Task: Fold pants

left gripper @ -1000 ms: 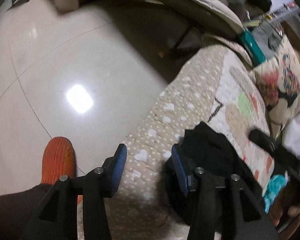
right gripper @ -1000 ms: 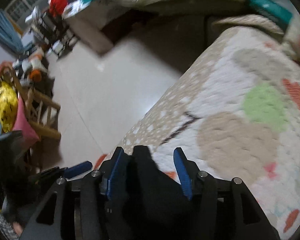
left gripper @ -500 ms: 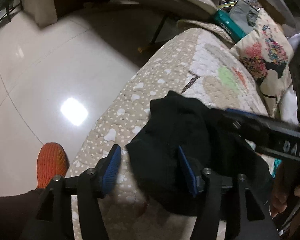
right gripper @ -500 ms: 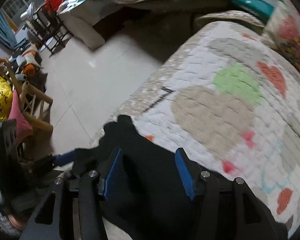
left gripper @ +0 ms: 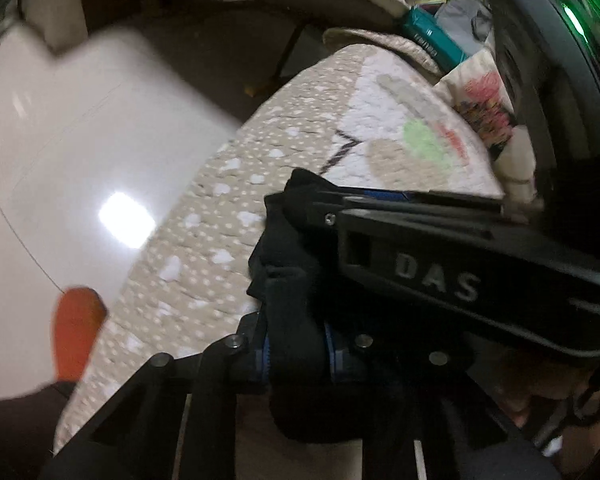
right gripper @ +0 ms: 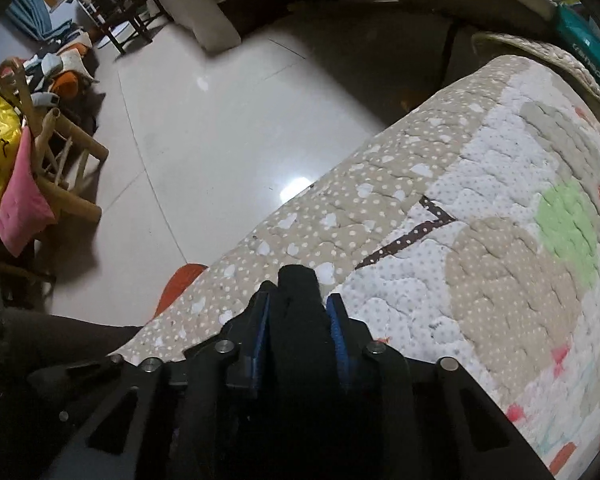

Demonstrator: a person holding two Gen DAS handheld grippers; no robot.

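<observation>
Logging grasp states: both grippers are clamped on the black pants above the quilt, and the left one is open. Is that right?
Not quite. The left gripper is not open: the left wrist view shows its blue pads shut on the black pants. The right gripper is likewise clamped on them, above the quilt.

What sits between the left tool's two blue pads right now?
A bunched fold of the black pants fills the gap in the left tool, seen in the left wrist view. The right tool crosses just above it.
</observation>
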